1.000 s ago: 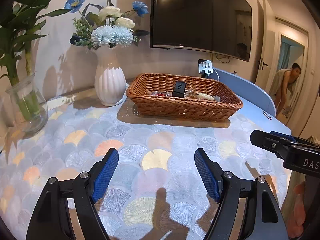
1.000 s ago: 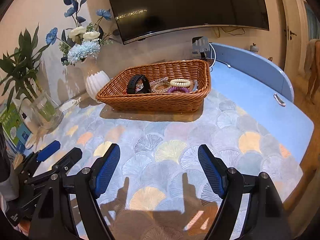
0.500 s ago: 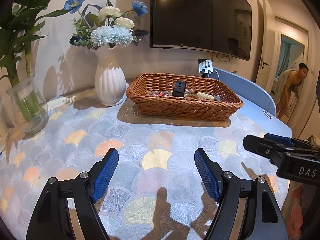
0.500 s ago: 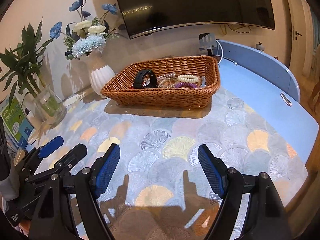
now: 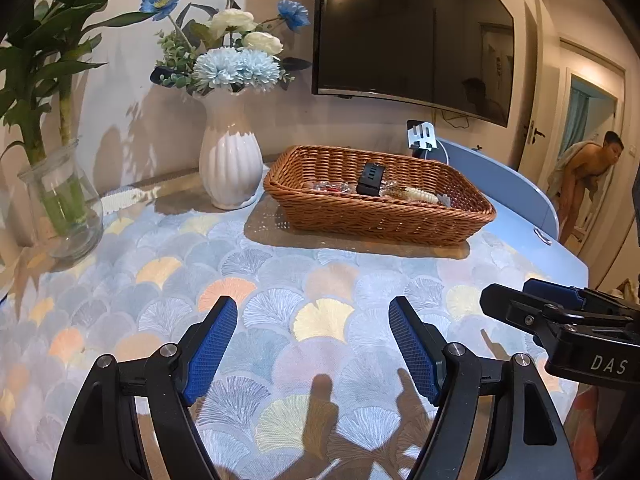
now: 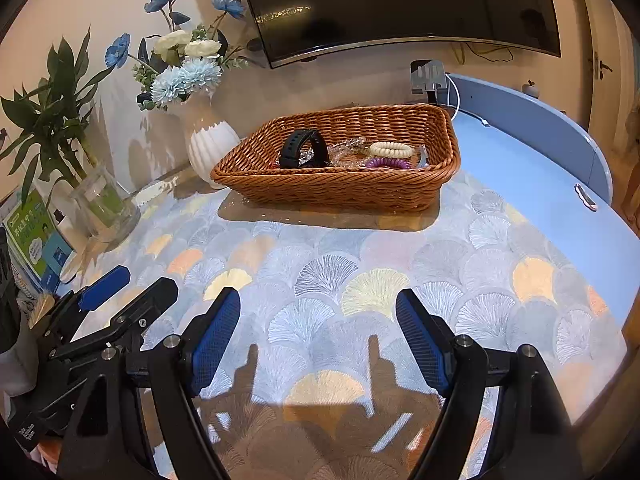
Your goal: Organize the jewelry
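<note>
A brown wicker basket point(image 5: 400, 216) point(image 6: 340, 188) stands at the far side of the table. In it lie a black watch point(image 6: 304, 150) point(image 5: 370, 179), a cream beaded bracelet point(image 6: 391, 149) point(image 5: 420, 195), a purple coil bracelet point(image 6: 386, 163) and clear plastic bags point(image 6: 348, 149). My left gripper point(image 5: 312, 344) is open and empty over the tablecloth, well short of the basket. My right gripper point(image 6: 318, 340) is open and empty, also short of the basket. Each gripper shows at the edge of the other's view.
A white vase of blue and white flowers point(image 5: 230, 168) point(image 6: 210, 146) stands left of the basket. A glass vase with green stems point(image 5: 60, 208) point(image 6: 106, 206) is at the far left, a green book point(image 6: 36, 236) beside it. A phone stand point(image 5: 420, 136) is behind the basket. A person point(image 5: 580, 176) stands in the doorway.
My right gripper has moved forward toward the basket and a little left. My left gripper has barely moved. Both stay open.
</note>
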The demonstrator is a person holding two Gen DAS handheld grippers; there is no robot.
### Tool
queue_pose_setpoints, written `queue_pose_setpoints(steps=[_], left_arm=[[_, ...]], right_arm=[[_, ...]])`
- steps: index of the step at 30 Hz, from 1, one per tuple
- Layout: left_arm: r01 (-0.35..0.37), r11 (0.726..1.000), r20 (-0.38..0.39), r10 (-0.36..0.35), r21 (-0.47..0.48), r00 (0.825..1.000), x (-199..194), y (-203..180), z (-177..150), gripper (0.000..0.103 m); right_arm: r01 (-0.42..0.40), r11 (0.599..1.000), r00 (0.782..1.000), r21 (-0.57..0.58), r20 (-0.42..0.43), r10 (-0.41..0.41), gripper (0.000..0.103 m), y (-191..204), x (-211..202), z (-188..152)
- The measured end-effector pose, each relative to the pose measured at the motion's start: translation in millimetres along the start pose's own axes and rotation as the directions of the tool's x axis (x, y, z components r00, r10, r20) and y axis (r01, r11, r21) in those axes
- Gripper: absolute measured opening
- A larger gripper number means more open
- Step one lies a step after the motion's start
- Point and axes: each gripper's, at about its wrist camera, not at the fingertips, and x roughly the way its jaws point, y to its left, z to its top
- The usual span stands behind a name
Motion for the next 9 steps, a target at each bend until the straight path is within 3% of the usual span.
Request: queue_pose_setpoints(steps=[6, 9], left_arm=[[-0.111, 0.994, 0.033, 0.11, 0.018, 0.993, -2.0, -0.2, 0.0, 0.079], [-0.076, 0.997, 0.032, 0.076, 0.007, 0.997, -4.3, 2.6, 0.9, 0.079]], right_arm=[[-0.003, 1.0, 1.0, -0.002, -0.005, 0.003, 0.083, 1.6, 0.3, -1.4], [-0.002, 1.0, 1.0, -0.004, -0.005, 0.002, 0.083, 3.5, -0.5, -2.4]])
